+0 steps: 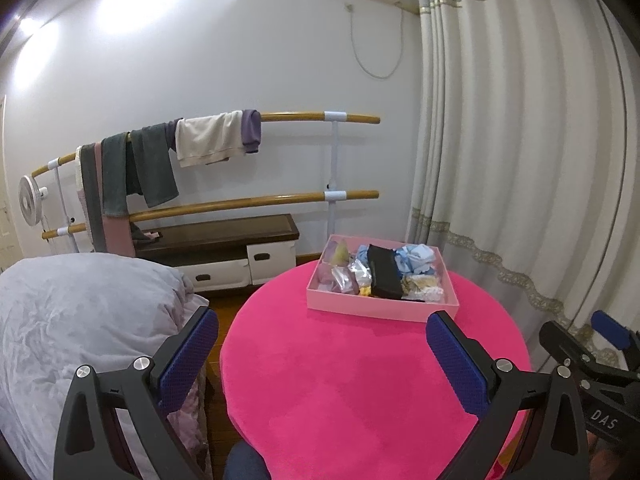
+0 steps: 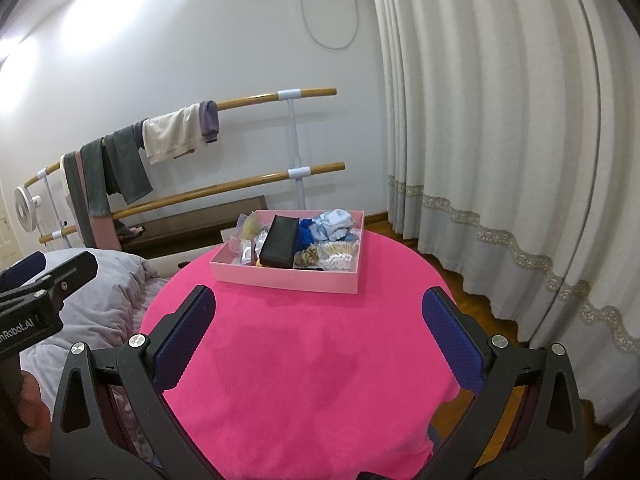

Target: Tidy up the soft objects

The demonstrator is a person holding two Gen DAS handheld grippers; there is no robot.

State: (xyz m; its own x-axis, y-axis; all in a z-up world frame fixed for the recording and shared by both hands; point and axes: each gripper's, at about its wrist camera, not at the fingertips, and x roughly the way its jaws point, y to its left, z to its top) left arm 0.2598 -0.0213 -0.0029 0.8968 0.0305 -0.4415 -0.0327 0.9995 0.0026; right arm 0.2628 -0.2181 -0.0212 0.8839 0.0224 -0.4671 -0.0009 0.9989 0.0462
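Observation:
A pink box (image 1: 360, 311) (image 2: 280, 278) stands at the far side of a round table covered in bright pink cloth (image 1: 340, 380) (image 2: 312, 360). It holds a black case (image 1: 384, 272) (image 2: 278, 246), light blue soft cloth pieces (image 1: 416, 260) (image 2: 336, 220), a dark blue one (image 2: 306, 232), small clear packets (image 1: 352, 276) and pale bundles (image 2: 338, 258). My left gripper (image 1: 322, 350) is open and empty above the near table. My right gripper (image 2: 318, 326) is open and empty, also short of the box. Each gripper shows at the edge of the other's view.
A bed with a grey quilt (image 1: 80, 320) (image 2: 104, 304) lies left of the table. A wooden two-rail rack with hung clothes (image 1: 160, 160) and a low dark bench (image 1: 224, 236) stand by the back wall. White curtains (image 1: 520, 160) (image 2: 500, 160) hang on the right.

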